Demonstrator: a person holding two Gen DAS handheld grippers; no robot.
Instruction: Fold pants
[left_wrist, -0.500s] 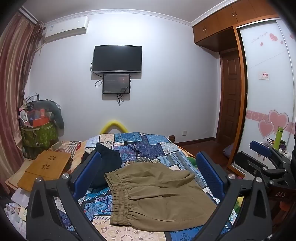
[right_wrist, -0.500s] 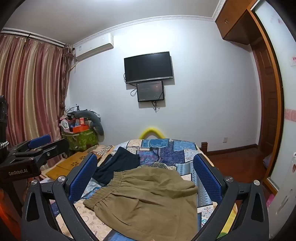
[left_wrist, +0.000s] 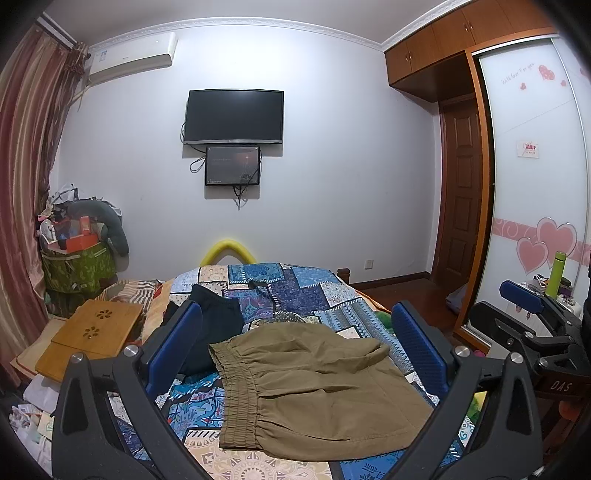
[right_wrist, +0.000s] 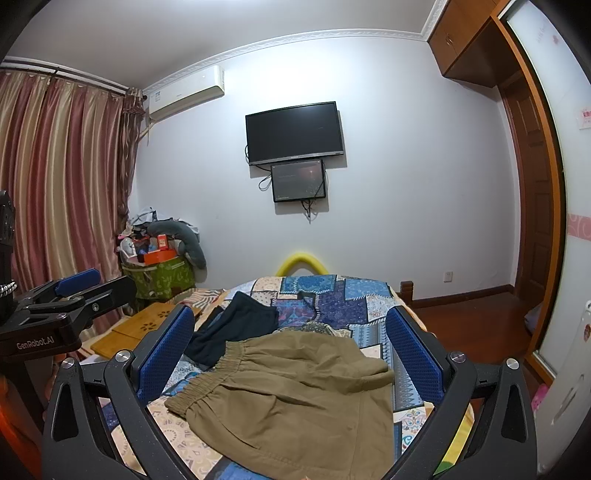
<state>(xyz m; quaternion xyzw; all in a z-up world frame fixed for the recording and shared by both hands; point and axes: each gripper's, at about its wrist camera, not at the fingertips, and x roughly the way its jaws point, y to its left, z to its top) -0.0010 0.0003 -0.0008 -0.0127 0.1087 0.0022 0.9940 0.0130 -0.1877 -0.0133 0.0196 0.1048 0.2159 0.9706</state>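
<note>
The left gripper (left_wrist: 295, 350) and right gripper (right_wrist: 291, 347) both hover with jaws spread wide, holding and touching nothing. The khaki pants (left_wrist: 314, 391) lie rumpled on the patchwork bedspread (left_wrist: 306, 291), elastic waistband to the left, with a dark garment (left_wrist: 210, 325) just beyond them. A television (left_wrist: 234, 116) hangs on the far wall, striped curtains (right_wrist: 62, 177) at left.

Olive-brown elastic-waist pants (left_wrist: 314, 391) are seen lying crumpled on the blue patchwork-quilted bed (left_wrist: 306, 291), between the wide-open blue-padded left gripper (left_wrist: 295, 354) fingers; nothing is held.
</note>
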